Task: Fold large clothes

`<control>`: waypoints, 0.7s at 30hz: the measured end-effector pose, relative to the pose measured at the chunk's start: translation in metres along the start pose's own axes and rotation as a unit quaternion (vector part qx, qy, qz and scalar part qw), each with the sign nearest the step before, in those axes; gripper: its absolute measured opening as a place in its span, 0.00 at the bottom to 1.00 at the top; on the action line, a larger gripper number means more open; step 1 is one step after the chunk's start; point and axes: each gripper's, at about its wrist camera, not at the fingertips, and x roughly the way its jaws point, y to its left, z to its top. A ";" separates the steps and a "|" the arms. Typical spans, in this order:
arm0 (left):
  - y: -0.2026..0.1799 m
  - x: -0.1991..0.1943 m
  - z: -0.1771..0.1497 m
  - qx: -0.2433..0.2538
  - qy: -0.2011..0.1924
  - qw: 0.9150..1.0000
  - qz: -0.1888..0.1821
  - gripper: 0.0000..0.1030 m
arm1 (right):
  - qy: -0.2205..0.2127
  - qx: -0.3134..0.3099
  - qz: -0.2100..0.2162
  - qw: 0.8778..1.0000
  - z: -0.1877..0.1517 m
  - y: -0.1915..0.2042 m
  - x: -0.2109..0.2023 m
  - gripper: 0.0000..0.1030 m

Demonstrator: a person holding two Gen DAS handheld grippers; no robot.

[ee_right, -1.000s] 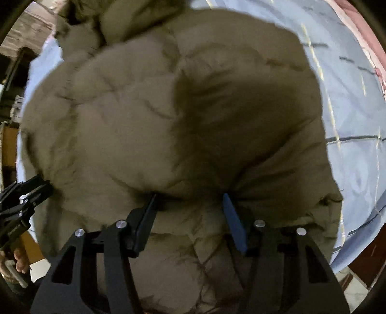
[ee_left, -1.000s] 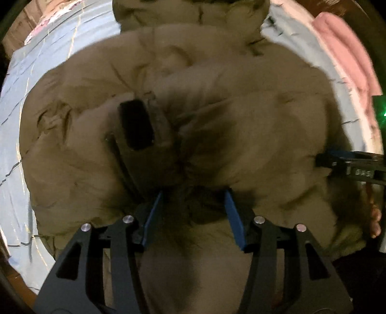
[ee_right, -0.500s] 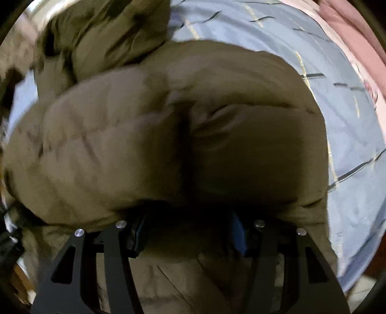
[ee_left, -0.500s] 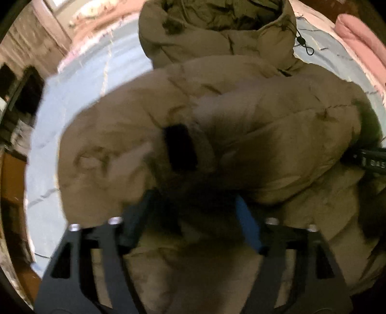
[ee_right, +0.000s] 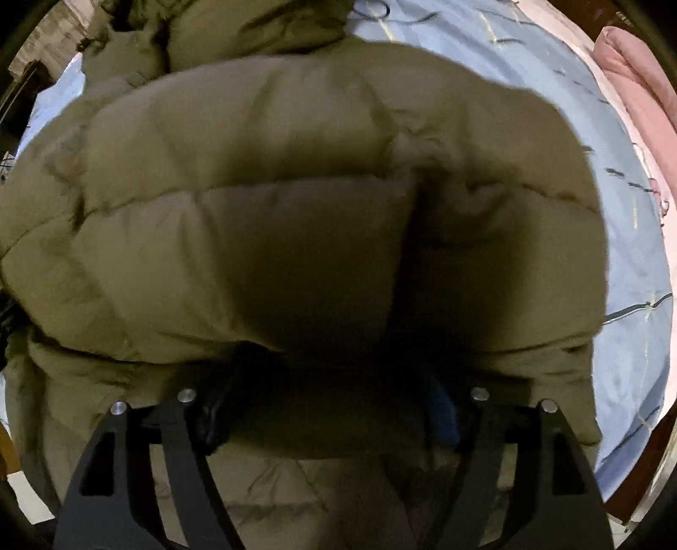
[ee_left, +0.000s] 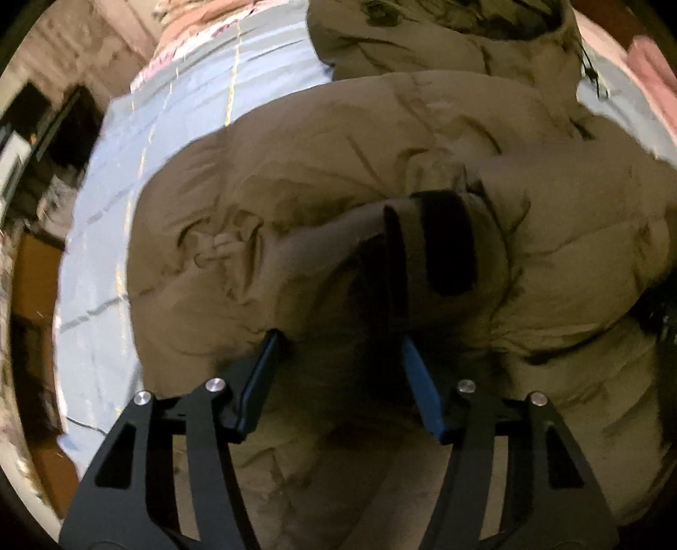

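Observation:
A bulky olive-brown puffer jacket [ee_left: 347, 177] lies on a light blue bedsheet [ee_left: 169, 118]; it also fills the right wrist view [ee_right: 254, 169]. Its hood [ee_left: 444, 29] lies at the far end. A sleeve with a black cuff [ee_left: 448, 241] is folded across the body. My left gripper [ee_left: 340, 359] has its jaws wide apart around a thick fold of jacket near the cuff. My right gripper [ee_right: 330, 402] also stands wide, its blue pads [ee_right: 442, 414] pressed under a puffy fold. Whether either grips the fabric is unclear.
A pink quilt [ee_right: 634, 93] lies along the right side of the bed. Dark furniture [ee_left: 46, 139] and a wooden floor stand left of the bed. The sheet [ee_right: 626, 262] shows to the right of the jacket.
Both grippers have pulled back and tilted up along the jacket. More hood and sheet show at the top. The black cuff has shifted from left of centre to right of centre in the left view.

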 end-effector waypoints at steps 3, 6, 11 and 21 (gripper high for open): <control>0.006 -0.009 -0.001 -0.011 -0.004 1.000 -0.007 0.60 | -0.012 0.029 0.027 0.999 0.002 -0.007 -0.021 0.72; 0.017 -0.025 0.000 -0.036 -0.027 0.999 0.001 0.60 | -0.063 0.051 0.063 0.995 0.003 -0.013 -0.054 0.72; 0.023 -0.038 0.006 -0.053 -0.059 0.996 -0.031 0.60 | -0.155 0.049 0.050 0.985 0.022 -0.023 -0.070 0.72; -0.016 -0.027 -0.002 0.020 -0.055 0.998 -0.031 0.62 | -0.119 0.031 -0.052 0.991 0.051 -0.026 0.013 0.79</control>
